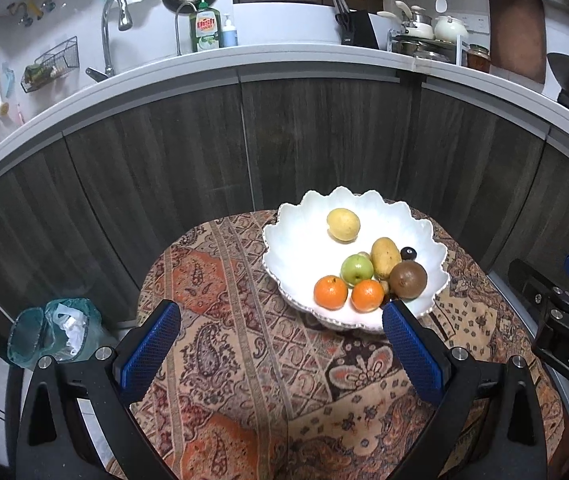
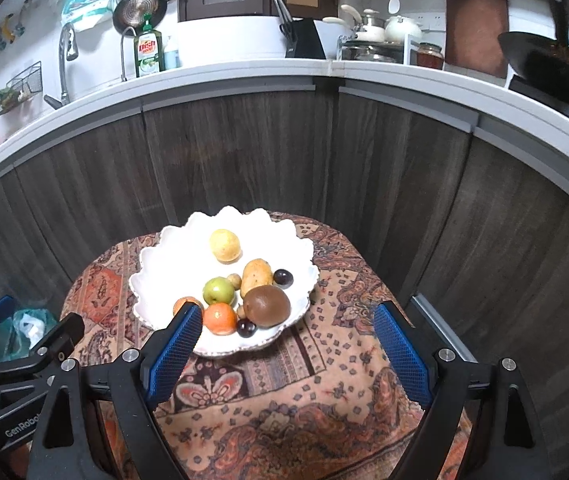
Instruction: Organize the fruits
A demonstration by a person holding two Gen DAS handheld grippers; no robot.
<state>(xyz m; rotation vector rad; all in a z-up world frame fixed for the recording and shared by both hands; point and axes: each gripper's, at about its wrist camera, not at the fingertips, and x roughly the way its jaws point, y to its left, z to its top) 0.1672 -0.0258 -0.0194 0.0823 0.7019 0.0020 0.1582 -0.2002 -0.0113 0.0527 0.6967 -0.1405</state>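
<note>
A white scalloped bowl [image 1: 292,240] stands on a patterned cloth and holds two oranges [image 1: 330,292], a green apple [image 1: 357,269], a yellow mango [image 1: 385,257], a brown kiwi [image 1: 408,279], a yellow lemon [image 1: 343,224] and dark grapes [image 1: 408,253]. The bowl also shows in the right wrist view [image 2: 156,276] with the kiwi [image 2: 266,305] and apple [image 2: 217,291]. My left gripper [image 1: 282,312] is open and empty, just short of the bowl. My right gripper [image 2: 286,316] is open and empty over the bowl's near rim.
The small round table wears a paisley cloth [image 1: 244,360]. Dark wood cabinet fronts [image 1: 324,140] stand close behind it under a white counter [image 1: 284,60]. A bin with a green bag [image 1: 58,330] sits on the floor at the left.
</note>
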